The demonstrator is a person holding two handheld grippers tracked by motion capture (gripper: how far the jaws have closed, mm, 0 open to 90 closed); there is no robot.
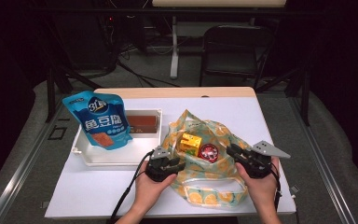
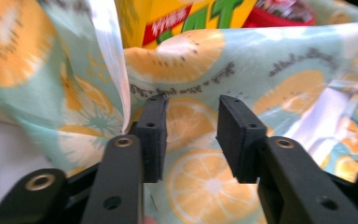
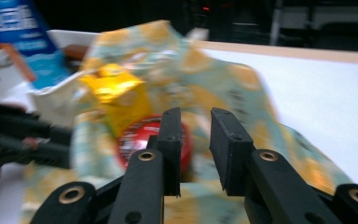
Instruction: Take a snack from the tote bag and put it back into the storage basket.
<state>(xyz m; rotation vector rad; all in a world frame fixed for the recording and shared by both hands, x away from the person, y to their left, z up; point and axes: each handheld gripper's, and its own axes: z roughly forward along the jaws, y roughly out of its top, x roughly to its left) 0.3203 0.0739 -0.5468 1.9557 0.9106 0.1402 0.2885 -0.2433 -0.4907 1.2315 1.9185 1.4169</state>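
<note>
Dark room behind, with a folding chair and cables; up front a white table carries a citrus-print bag, slumped open. The left gripper sits at the bag's left edge with its jaws parted and a fold of the printed cloth lying between them, not pinched; small script on the cloth just beyond the jaw tips is too fine to read. Above those tips stands a yellow carton with green and red lettering, cut off by the frame. The right gripper is at the bag's right edge, jaws likewise apart and holding nothing; just past its tips lies a red round tin, touching the carton. Farther left, a white tray holds a blue pouch marked with Chinese characters.
</note>
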